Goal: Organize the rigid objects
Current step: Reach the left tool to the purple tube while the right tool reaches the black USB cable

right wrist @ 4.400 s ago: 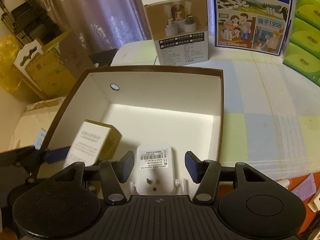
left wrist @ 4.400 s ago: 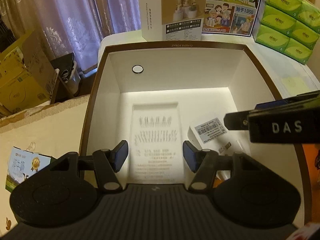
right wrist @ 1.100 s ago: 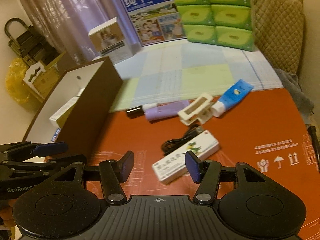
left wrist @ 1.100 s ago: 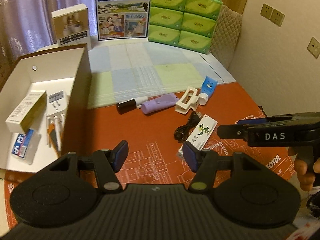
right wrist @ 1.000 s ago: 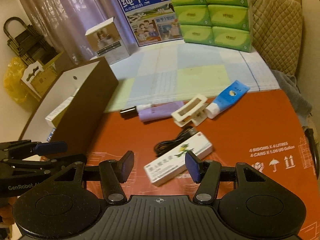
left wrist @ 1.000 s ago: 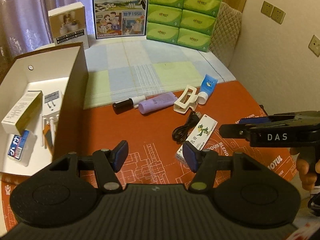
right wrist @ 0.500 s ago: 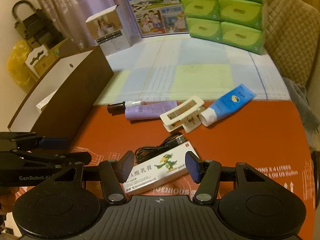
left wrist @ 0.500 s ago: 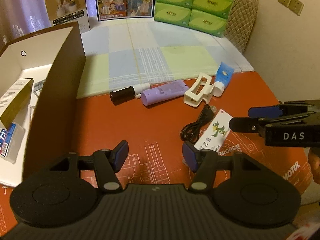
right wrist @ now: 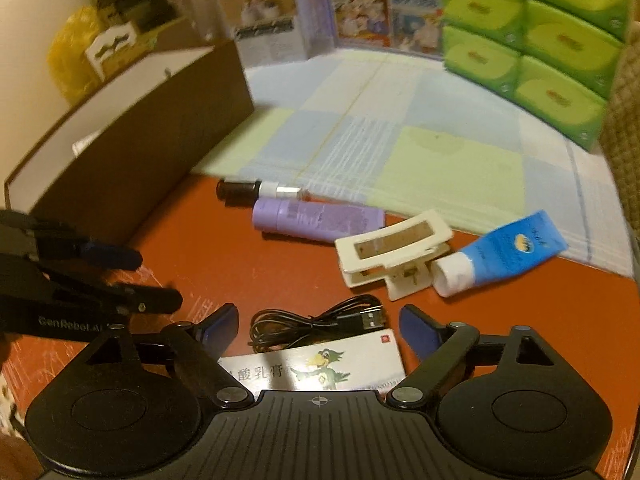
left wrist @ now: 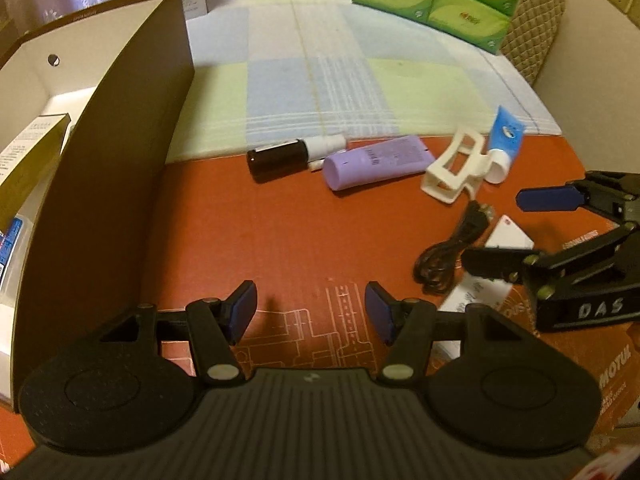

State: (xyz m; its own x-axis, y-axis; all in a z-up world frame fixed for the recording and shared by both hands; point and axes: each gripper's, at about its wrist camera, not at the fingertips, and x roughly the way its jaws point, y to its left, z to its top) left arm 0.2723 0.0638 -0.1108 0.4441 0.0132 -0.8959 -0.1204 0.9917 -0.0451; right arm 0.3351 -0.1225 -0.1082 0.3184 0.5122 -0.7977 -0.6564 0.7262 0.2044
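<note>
In the left wrist view, packets were seen inside the box [left wrist: 100,128], hidden from the right view; the left gripper [left wrist: 310,312] was held half spread over bare mat. In the right wrist view, the right gripper [right wrist: 318,330] was opening, the carton [right wrist: 316,368] between its pads, unpinched, beside the cable [right wrist: 316,322].
</note>
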